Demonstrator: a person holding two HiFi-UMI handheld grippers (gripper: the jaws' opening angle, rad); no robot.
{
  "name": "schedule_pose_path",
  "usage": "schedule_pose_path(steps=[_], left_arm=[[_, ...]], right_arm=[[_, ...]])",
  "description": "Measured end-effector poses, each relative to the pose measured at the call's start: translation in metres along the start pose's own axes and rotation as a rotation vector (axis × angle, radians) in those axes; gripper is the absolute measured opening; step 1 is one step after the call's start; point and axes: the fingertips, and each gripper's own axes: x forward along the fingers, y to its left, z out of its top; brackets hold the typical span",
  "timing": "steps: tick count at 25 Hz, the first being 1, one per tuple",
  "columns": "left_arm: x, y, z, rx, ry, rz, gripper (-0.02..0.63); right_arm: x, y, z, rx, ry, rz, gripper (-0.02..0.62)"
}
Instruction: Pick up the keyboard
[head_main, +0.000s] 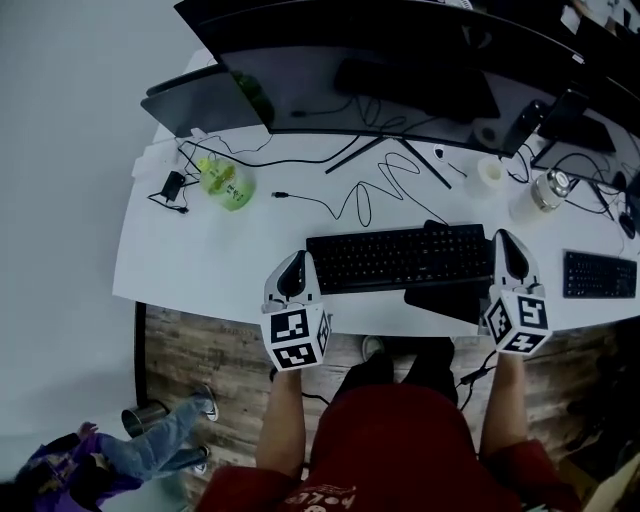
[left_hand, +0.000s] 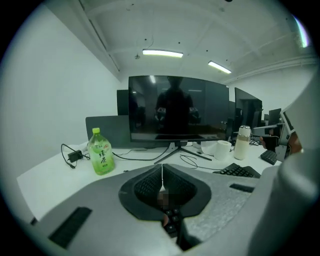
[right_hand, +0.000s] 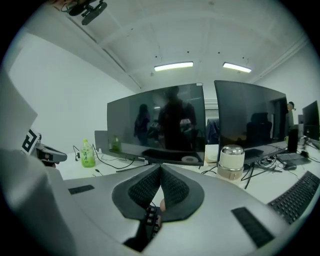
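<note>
"How were the hands posed?"

"The left gripper (head_main: 297, 258) and right gripper (head_main: 506, 238) pointed forward, tilted slightly down, flanking the keyboard (head_main: 400, 257) on the desk (head_main: 200, 265)."

"And the jaws?"

"Both pressed together, holding nothing."

Matt black plastic keyboard (head_main: 400, 257) on smooth white table (head_main: 200, 255)

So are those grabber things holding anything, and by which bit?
Nothing is held. The left gripper and the right gripper are both shut with nothing between their jaws, one at each end of the keyboard.
</note>
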Motion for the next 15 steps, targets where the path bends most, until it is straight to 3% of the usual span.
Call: schedule_pose_path(steps=[7, 12, 15], left_arm=[[0.017, -0.005, -0.057, -0.061, 0.179, -0.045, 0.042], [0.023, -0.008, -0.085, -0.087, 0.262, -0.078, 0.144], [0.025, -0.009, -0.099, -0.1, 0.306, -0.102, 0.205]], right_arm=[[0.013, -0.008, -0.057, 0.008, 0.143, 0.018, 0.023], [0.018, -0.013, -0.097, 0.021, 0.263, 0.042, 0.119], [0.02, -0.013, -0.118, 0.038, 0.336, 0.071, 0.217]])
